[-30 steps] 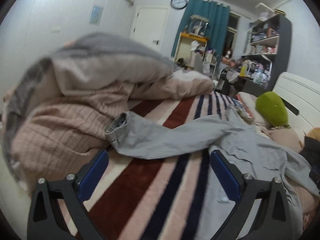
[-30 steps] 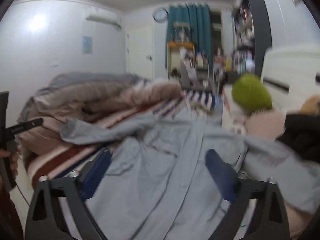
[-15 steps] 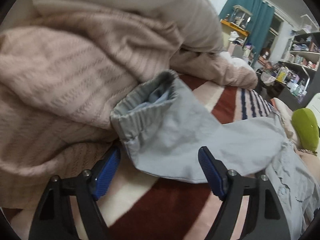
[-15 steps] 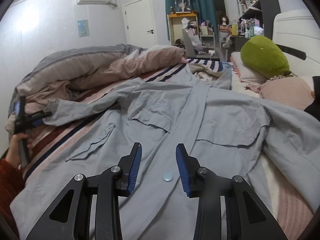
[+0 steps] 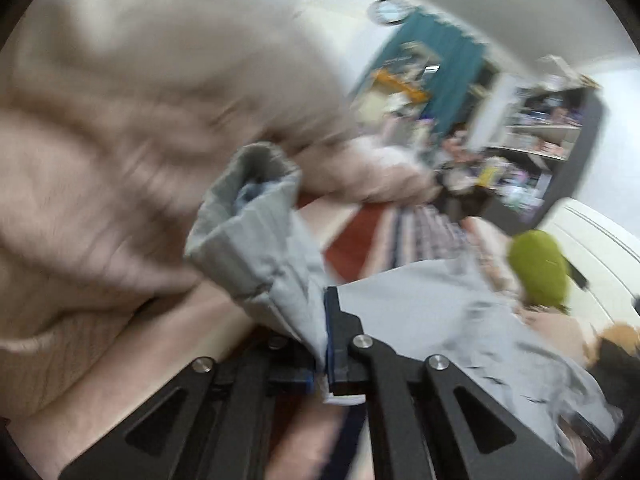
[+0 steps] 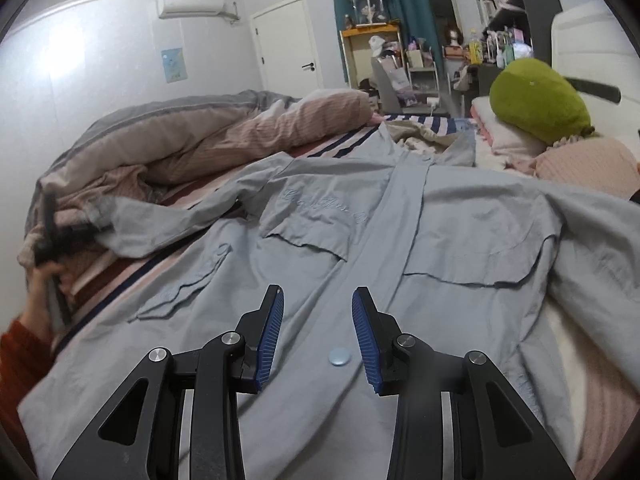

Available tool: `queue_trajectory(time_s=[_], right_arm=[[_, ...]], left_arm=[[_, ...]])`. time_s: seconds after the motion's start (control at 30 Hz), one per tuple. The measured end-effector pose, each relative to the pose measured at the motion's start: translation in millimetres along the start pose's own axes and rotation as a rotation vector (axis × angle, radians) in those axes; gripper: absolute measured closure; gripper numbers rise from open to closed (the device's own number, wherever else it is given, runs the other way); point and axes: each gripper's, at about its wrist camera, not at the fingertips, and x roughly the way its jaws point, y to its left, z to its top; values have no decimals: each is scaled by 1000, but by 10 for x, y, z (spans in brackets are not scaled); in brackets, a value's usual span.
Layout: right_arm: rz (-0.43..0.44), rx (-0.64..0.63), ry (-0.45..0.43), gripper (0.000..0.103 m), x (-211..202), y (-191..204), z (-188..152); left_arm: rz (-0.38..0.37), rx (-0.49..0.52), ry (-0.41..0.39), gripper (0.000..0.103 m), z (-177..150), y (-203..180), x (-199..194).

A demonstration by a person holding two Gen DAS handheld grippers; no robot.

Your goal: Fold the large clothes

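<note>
**Sleeve caught: the fold can begin**

Where half a second ago our left hand-held gripper [image 5: 325,354] stood wide open around the cuff [image 5: 244,236], its jaws are now pinched together on the grey sleeve [image 5: 296,300] just behind that cuff, and the blur across the left wrist view suggests the cloth is already being lifted. The cuff stands up ahead of the fingers, in front of the heaped pink quilt [image 5: 120,140].

Our right hand-held gripper [image 6: 318,336] has barely altered: it hovers partly open, holding nothing, low over the front placket of the grey jacket [image 6: 440,240], a pale blue snap button [image 6: 339,357] lying on the cloth between its pads. The jacket lies spread face-up across the striped bed [image 6: 132,268], collar away from us, toward the green cushion [image 6: 540,96].

We judge the task to be at its start: with one sleeve in hand, the likely next move is to carry it across the chest. Slack fabric may drag the body out of line.
</note>
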Motion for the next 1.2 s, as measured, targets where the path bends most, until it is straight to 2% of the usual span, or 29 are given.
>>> queue_trajectory(time_s=[0.1,0.17,0.3,0.43,0.53,0.67,0.8,0.83,0.93,0.97,1.1,1.17,1.2], right_arm=[[6,11,-34,72,-110,-43,28],[18,11,-47,72,-153,-52,22],[35,9,-74,71,-281,-118,-27],[10,8,-89,71,-428,-224,-56],[11,14,-84,71,-492,-281,-84],[-33,27,-87,71,-597,-398,-77],[-119,85,-89,70,-819,-598,-77],[-135,94,-91,67,-869,-636,-99],[-155,164,-93,58,-1025,-777,-176],[-147,187,-92,58,-1061,-815,-203],[-75,254,-74,54,-1125,-854,-291],[-39,274,-66,44,-1102,-821,-330],[-15,286,-56,42,-1082,-794,-360]], left_arm=[[-122,86,-40,101,51,-558,-278],[-173,137,-51,101,54,-876,-408],[-270,255,-18,101,34,-1606,-543],[-401,391,79,101,-236,-2352,-715],[-508,413,191,101,-579,-2769,-742],[-523,450,308,101,-1163,-3139,-606],[-529,407,445,101,-1648,-3144,-346],[-520,407,487,100,-1777,-3148,-279],[-448,468,592,89,-2062,-3222,-252],[-441,488,602,79,-2111,-3244,-286],[-494,462,547,42,-2069,-3185,-576],[-500,437,508,41,-1990,-3147,-653],[-492,430,484,41,-1956,-3094,-726]])
